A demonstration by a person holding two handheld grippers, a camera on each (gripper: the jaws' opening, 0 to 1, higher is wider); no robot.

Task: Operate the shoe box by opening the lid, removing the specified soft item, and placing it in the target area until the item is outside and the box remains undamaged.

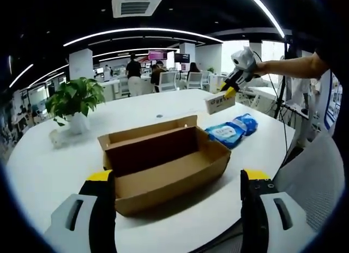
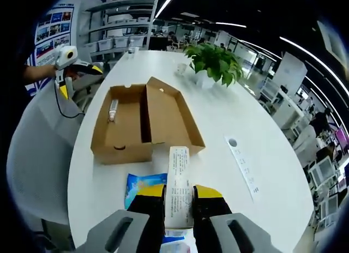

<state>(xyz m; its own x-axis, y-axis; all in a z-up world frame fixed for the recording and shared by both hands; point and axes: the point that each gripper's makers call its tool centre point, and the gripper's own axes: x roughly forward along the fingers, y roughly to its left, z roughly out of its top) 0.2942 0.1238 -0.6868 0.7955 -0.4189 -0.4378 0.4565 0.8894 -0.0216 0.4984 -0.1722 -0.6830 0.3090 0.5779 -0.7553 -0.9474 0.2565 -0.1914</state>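
Tissue pack (image 2: 178,185) is leaving the open shoe box (image 2: 144,122)

Right gripper (image 2: 178,201) is pinching it upright above the table (image 2: 229,116); left gripper (image 1: 177,187) is hanging spread.

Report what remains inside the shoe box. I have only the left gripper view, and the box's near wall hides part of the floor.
Observer: One small tube-like item lies on the floor of the shoe box, in the half on the side of the left gripper.
Operator: Tell me what lies on the table past the box's far side.
Observer: A long white printed strip with a dark round mark at one end lies flat on the table, apart from the box.
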